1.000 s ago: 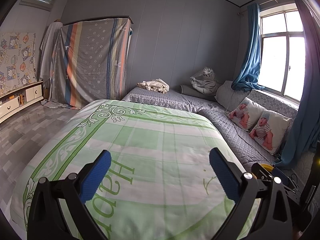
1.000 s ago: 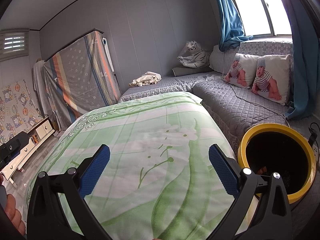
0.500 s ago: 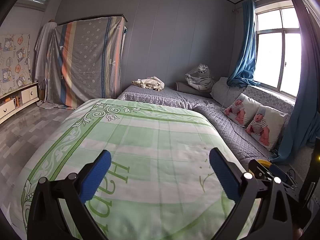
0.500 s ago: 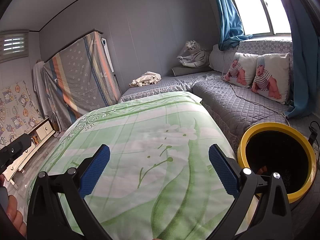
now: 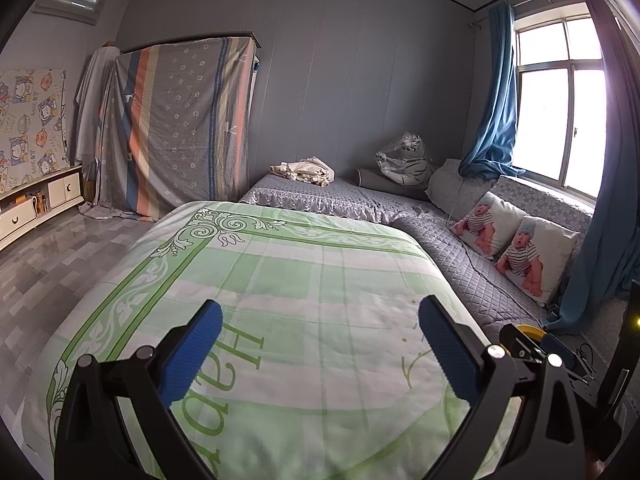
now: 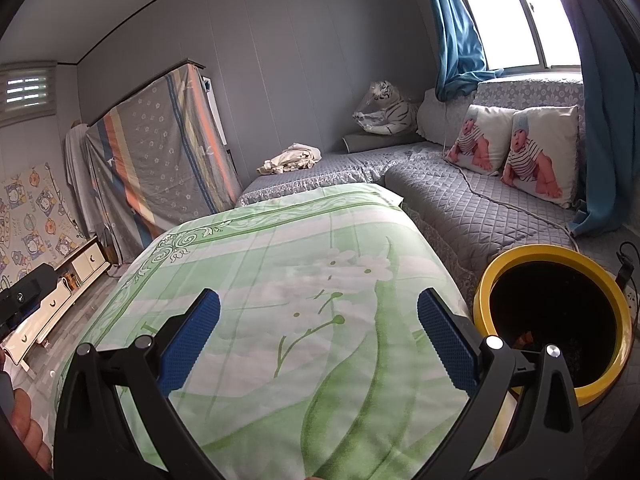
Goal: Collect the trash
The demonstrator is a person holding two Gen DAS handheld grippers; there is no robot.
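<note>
over bed (image 5: pixel 320 280), left gripper (image 5: pixel 320 344) raised slightly

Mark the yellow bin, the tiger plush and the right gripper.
yellow bin (image 6: pixel 486 280), right wrist view, on the left of its yellow rim.
tiger plush (image 6: pixel 394 112), right wrist view, on its striped body.
right gripper (image 6: pixel 318 334), right wrist view, midway between the blue fingertips, open.

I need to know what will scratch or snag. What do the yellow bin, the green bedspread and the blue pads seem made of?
Yellow bin: probably plastic, a smooth, evenly coloured rim with a slight sheen. Green bedspread: soft printed woven fabric, matte, gently creased. Blue pads: likely rubber, with a fine gridded texture, mounted on matte black jaws that look like moulded plastic.
</note>
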